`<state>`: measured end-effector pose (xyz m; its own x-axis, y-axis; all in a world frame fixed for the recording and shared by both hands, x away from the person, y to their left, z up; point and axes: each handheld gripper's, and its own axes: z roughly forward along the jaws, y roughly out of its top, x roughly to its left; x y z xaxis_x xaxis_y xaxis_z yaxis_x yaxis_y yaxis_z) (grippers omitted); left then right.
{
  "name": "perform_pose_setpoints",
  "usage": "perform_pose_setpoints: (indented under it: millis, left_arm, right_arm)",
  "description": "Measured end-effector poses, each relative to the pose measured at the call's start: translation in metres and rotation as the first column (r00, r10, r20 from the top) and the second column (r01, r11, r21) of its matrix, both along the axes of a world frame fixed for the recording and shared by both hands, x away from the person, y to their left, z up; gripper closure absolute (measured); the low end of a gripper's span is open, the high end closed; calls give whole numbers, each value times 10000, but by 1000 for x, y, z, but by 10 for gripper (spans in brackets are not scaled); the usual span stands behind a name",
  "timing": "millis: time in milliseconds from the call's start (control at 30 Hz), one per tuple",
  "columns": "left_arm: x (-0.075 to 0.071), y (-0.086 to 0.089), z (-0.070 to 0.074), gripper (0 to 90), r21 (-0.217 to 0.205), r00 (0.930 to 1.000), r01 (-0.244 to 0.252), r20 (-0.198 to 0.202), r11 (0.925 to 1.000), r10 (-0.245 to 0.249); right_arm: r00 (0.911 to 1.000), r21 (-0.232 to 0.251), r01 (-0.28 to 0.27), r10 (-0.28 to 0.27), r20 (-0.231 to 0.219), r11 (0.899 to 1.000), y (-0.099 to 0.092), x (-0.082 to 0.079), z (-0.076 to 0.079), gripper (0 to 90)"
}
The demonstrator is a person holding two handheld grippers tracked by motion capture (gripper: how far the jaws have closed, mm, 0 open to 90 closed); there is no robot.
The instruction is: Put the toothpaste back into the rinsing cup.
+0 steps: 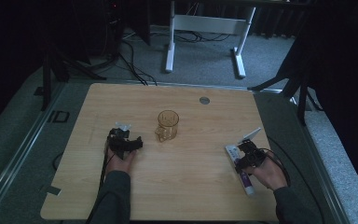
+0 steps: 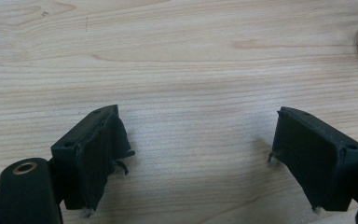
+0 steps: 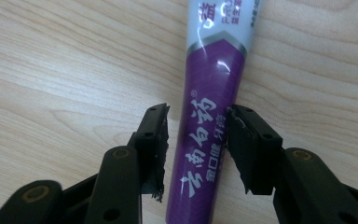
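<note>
Down at the right edge of the pale wooden table (image 1: 177, 196), right gripper (image 1: 247, 154) straddling the purple-and-white toothpaste tube (image 1: 242, 175), lying flat on the wood. Seen in the right gripper view: tube (image 3: 207, 126) running lengthwise straight up between the two black jaws, long axis in line with the gripper's own reach, white printed end pointing away, purple end passing back under the gripper body. Right-hand pad touching or all but touching the tube's edge, left-hand pad (image 3: 161, 154) just short of it with a thin strip of wood showing between; so not clamped yet, jaws part-way in with the tube squarely between them. Judging from that: only a squeeze across the narrow width needed, no turning of the wrist.

Over on the left, left gripper (image 1: 123, 142) resting low over bare wood, jaws spread wide with nothing between them in the left gripper view (image 2: 200, 154). Amber see-through glass mug (image 1: 167, 125) standing upright mid-table, just beside the left gripper and well apart from the tube. Right hand (image 1: 270, 175) plainly the nearer one for the tube; left hand (image 1: 120, 162) nearer the mug
</note>
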<state>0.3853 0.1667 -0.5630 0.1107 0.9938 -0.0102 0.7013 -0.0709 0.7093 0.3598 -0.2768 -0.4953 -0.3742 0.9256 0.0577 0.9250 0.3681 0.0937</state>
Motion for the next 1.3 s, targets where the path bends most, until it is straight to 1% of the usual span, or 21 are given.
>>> perform_pose_setpoints:
  millis: [100,133,200,600,700,800,967,1133,1300]
  left_arm:
    - [0,0,0,154,-2,10000,-2,1,10000,2]
    - [0,0,0,154,0,10000,0,0,10000,0]
    - [0,0,0,154,-1,10000,0,1,10000,0]
    - [0,0,0,154,-2,10000,-1,0,10000,1]
    - [0,0,0,154,-2,10000,-1,1,10000,1]
    - [0,0,0,154,-3,10000,-1,3,10000,1]
    - [0,0,0,154,-2,10000,0,2,10000,0]
    - [0,0,0,154,-1,10000,0,2,10000,0]
    - [0,0,0,154,-3,10000,-2,2,10000,2]
  right_arm:
    - [10000,-23,46,-46,-31,10000,-1,0,-1,584]
    - [9999,-89,98,-99,-122,9999,-2,1,-3,589]
    - [9998,-149,144,-146,-158,9998,-2,2,-4,596]
    - [9989,-128,249,-254,-405,9996,-2,7,-10,599]
    - [9980,-10,335,-335,-545,9994,-3,9,-12,594]
    - [9978,-26,329,-330,-568,9995,-3,9,-13,593]
    - [9977,-263,255,-270,-617,9993,0,10,-15,591]
    - [9978,-691,228,-270,-611,9973,6,10,-19,590]
    - [9978,-834,187,-239,-618,9963,8,11,-20,589]
